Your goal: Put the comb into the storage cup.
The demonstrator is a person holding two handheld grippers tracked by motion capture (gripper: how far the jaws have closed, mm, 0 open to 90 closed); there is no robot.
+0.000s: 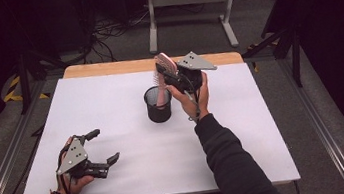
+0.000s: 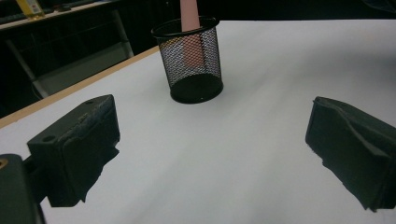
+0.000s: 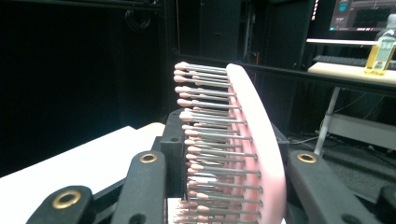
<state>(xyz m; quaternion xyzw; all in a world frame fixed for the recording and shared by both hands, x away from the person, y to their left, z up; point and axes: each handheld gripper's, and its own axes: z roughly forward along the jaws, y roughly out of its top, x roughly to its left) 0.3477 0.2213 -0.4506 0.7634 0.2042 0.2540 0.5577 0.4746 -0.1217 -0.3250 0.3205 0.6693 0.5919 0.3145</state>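
- High view: right gripper (image 1: 171, 72) is clamped on the head of a pink hairbrush (image 1: 164, 63), held upright over the black mesh cup (image 1: 159, 105). Handle end points down and already sits inside the cup mouth, so this reads as the brush going in handle first.
- Cup stands upright on the white table (image 1: 111, 110), around its middle and somewhat closer to the far edge. Gripping at the head keeps the handle free to drop in.
- Left gripper (image 1: 103, 146) rests near the table's near-left corner, jaws wide apart, nothing between them. Well apart from the cup, parked out of the way.
- Left gripper view: both black jaws stand wide over bare white table, holding nothing. Mesh cup (image 2: 191, 63) is ahead, near the wooden table edge, with the pink handle (image 2: 189, 28) standing inside it; pink shows through the mesh. Can't tell if the handle tip touches the bottom.
- Right gripper view: jaws are closed on the brush head (image 3: 254, 140), one on the bristle side, one on the smooth pink back. Metal bristles with pink tips point left. Brush is upright and firmly pinched, so it should not swing.
- Judgement: insertion partly done; release comes once the handle bottoms out. Risk: tipping the light cup if the handle catches its wall.
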